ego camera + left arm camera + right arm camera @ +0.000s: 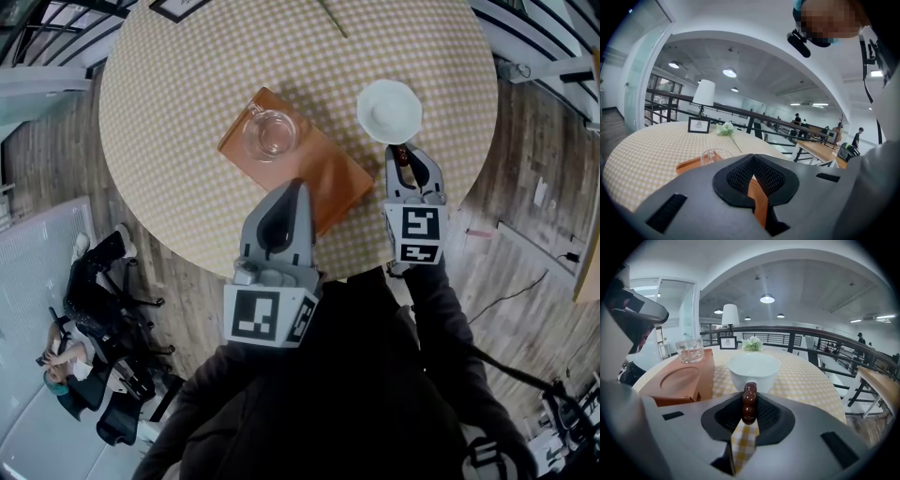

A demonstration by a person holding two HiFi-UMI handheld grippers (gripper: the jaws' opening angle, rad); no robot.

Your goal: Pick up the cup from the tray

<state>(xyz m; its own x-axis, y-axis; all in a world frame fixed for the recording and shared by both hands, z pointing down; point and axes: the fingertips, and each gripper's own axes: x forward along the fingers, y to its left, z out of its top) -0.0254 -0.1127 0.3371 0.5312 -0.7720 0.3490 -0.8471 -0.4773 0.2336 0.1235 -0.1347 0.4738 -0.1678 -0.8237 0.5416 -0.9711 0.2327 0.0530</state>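
A glass cup (271, 134) stands on the orange tray (328, 183), white bowl (389, 111) beside.

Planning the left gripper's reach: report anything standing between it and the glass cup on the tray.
Nothing visible does. Only bare tray lies between the left gripper and the glass cup; the white bowl stands off the tray, to its right.
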